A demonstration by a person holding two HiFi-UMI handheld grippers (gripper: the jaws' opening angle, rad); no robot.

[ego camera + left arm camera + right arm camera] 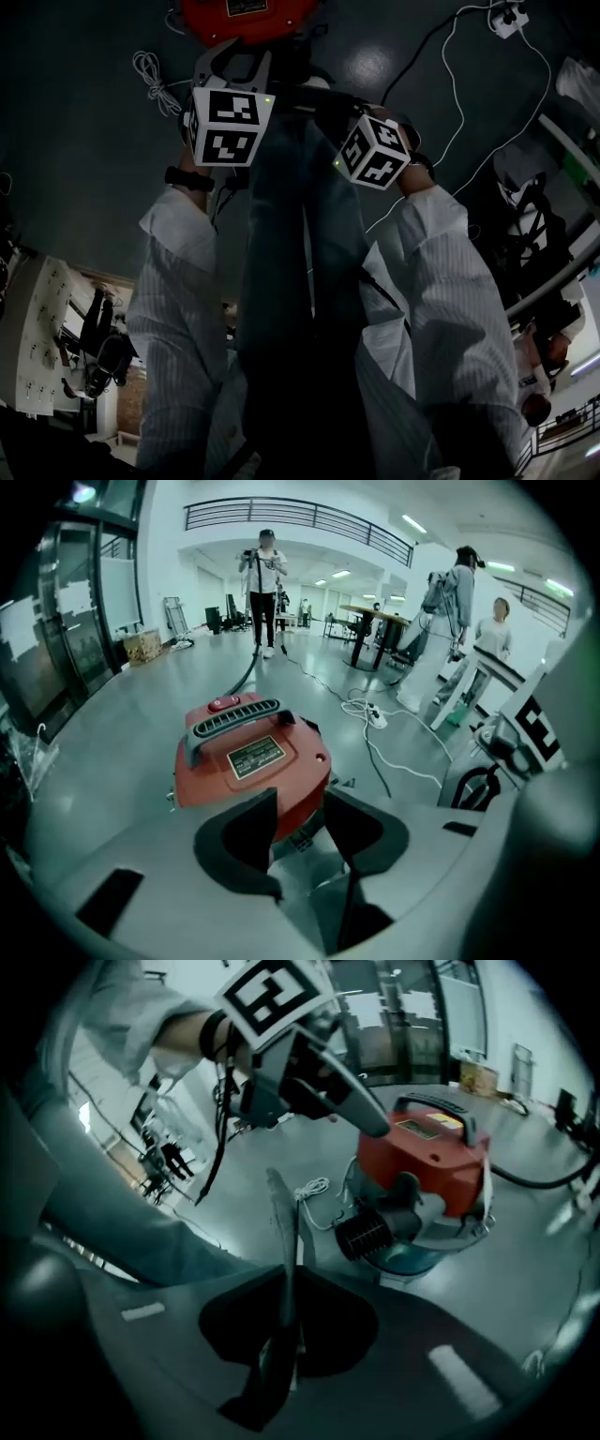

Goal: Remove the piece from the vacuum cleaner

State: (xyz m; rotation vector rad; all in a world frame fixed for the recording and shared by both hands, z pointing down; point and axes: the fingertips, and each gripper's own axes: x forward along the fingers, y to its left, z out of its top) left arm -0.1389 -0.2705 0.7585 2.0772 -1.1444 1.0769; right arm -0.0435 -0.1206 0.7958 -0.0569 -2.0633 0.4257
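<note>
The vacuum cleaner [251, 761] has a red top with a black handle and stands on the grey floor just past my left gripper [300, 803]. That gripper is open, its dark pads apart, with the red body's near edge showing in the gap. In the right gripper view the vacuum cleaner [427, 1152] shows a ribbed black port [368, 1233] above a metal drum. My right gripper [286, 1274] is shut on a thin grey strip [279, 1213] that stands up edge-on between the pads. What the strip belongs to I cannot tell. In the head view both marker cubes hover below the red top [246, 17].
A black hose [544, 1181] runs off the vacuum to the right. A white cable [375, 726] and a power strip [507, 19] lie on the floor. Two people [263, 583] [455, 602] stand farther back near a table [375, 621]. My own legs [291, 281] fill the middle of the head view.
</note>
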